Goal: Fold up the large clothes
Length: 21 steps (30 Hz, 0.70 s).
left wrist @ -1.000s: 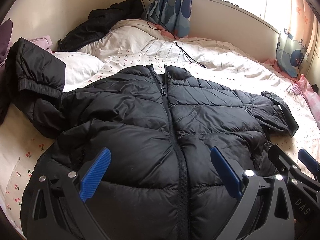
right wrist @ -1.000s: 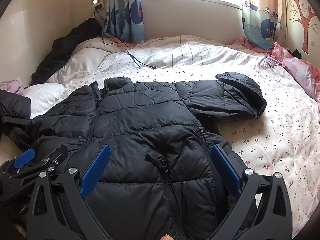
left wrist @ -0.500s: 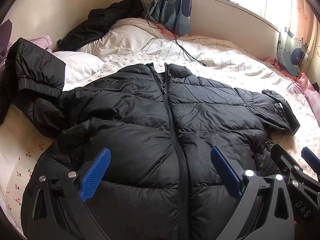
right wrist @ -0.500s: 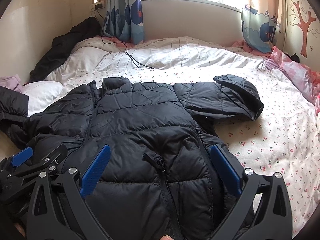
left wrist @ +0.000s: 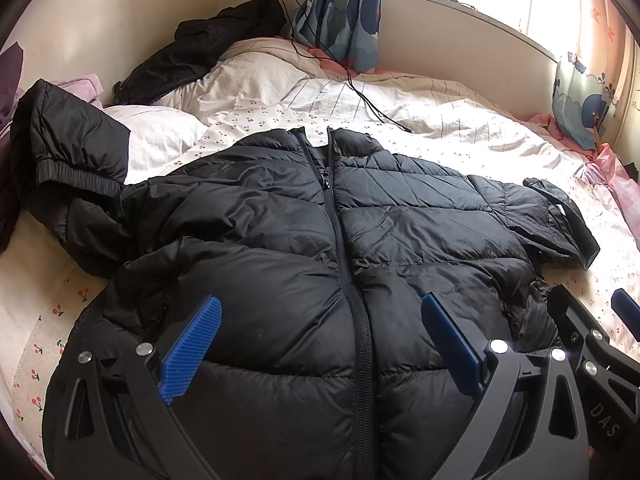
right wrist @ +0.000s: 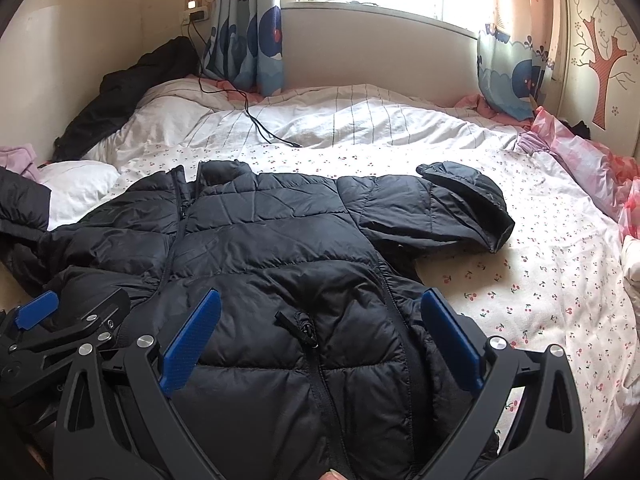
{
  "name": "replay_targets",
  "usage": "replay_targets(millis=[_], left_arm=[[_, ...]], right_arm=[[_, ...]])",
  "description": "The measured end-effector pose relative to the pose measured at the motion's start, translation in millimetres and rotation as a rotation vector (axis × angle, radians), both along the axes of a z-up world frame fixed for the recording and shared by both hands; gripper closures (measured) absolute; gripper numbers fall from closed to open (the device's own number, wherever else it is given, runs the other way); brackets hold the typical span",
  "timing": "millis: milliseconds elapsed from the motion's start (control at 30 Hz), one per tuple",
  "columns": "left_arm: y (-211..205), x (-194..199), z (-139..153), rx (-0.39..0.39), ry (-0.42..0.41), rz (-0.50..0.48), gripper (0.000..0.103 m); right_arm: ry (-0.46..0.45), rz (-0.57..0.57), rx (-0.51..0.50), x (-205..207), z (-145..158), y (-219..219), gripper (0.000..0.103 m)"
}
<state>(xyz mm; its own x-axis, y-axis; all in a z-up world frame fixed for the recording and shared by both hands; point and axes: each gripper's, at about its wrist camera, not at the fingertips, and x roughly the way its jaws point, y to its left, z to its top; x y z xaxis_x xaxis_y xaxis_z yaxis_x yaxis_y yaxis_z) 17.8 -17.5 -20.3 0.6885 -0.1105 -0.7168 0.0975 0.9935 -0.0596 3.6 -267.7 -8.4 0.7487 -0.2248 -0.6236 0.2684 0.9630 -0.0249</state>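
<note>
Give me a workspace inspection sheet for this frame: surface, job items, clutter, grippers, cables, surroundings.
Surface: bed, cherry-print sheet, rumpled striped duvet at the far side.
Job's things: black puffer jacket lying front up, zipped, sleeves out to both sides, not yet folded.
Clutter: second dark garment in the far corner; white pillow; pink bedding.
Grippers: left gripper open over the hem; right gripper open, empty.
Cables: black charger cable running from the wall socket onto the duvet.
Surroundings: window, patterned curtains, tree wall sticker.

left wrist: low over jacket (left wrist: 320, 240) hem, facing window | right wrist: same, further right | shared: jacket
</note>
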Motion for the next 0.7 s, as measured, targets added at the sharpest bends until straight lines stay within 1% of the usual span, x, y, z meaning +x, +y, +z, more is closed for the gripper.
replay_targets(millis=[333,500,667,700], left_arm=[[1,0,-1,0.003,0.004,0.002,0.007],[-4,-1,-1,0.001,0.004,0.0,0.007],[4,1,-2,-0.016,0.013,0.003,0.007],[-7,5,-2,-0.013,0.016,0.001,0.007]], right_arm=[[0.004,0.001,0.007,0,-1,-2,0.006],[0.014,0.008,0.012,1,-3,-5,0.006],[0.049,0.019,0.004,6,-6,-12,0.006],[0.061,0.023,-0.009,8,-5,-14,0.006]])
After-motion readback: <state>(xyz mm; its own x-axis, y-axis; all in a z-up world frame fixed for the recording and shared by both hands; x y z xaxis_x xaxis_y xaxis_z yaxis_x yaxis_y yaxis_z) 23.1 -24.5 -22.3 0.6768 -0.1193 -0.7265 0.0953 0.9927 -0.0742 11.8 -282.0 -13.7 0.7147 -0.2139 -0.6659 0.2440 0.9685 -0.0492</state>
